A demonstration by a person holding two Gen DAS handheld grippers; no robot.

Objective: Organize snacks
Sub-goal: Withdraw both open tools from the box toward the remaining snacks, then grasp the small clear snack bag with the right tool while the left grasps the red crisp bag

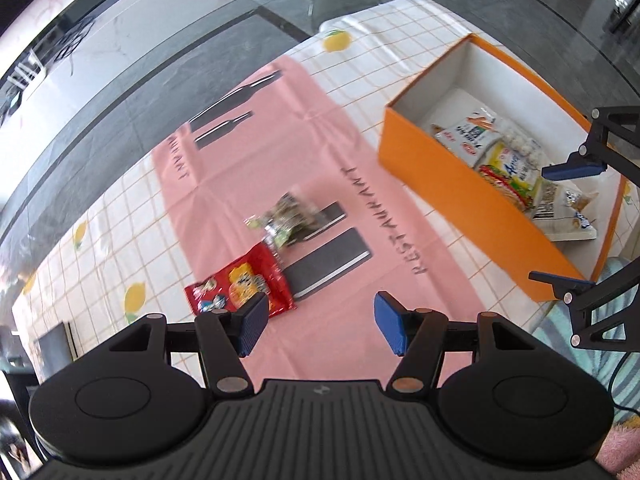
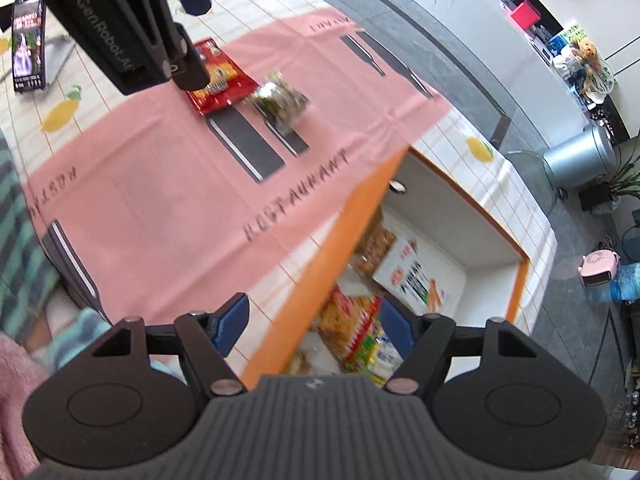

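Note:
A red snack bag [image 1: 242, 284] and a clear green-brown snack pack [image 1: 290, 220] lie on the pink mat [image 1: 248, 168]. My left gripper [image 1: 318, 326] is open and empty, above the mat just right of the red bag. An orange box [image 1: 444, 172] at the right holds several snack packets [image 1: 504, 160]. My right gripper [image 2: 314, 330] is open and empty, over the near end of the orange box [image 2: 320, 256]; it also shows in the left wrist view [image 1: 568, 224]. The red bag [image 2: 220, 80] and clear pack [image 2: 282, 102] show beyond, under the left gripper [image 2: 192, 36].
A checked lemon-print tablecloth [image 1: 100, 264] covers the table. A phone on a stand [image 2: 28, 48] is at the table's far left. A striped teal cloth [image 2: 20, 240] lies at the near edge. A silver bin [image 2: 580, 156] and pink heater [image 2: 598, 268] stand on the floor.

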